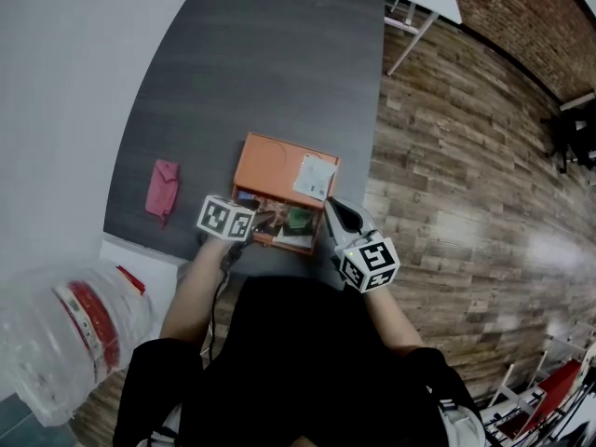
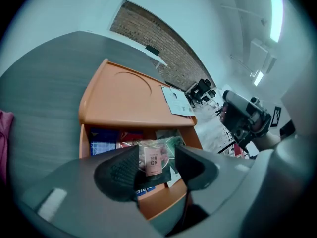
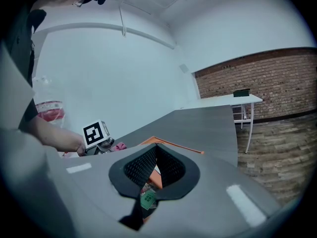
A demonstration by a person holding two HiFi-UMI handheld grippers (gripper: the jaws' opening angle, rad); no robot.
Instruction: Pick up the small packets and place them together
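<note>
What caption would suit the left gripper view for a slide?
Left gripper, jaws apart, poised over a clear packet in the orange box.

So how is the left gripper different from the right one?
On the left gripper the jaws stand apart, with a clear packet lying in line between them; on the right gripper they are closed, empty. The left gripper tilts down at the open orange box; the right gripper points more level, across the grey table. Both carry a marker cube and sit by the box's near side.
</note>
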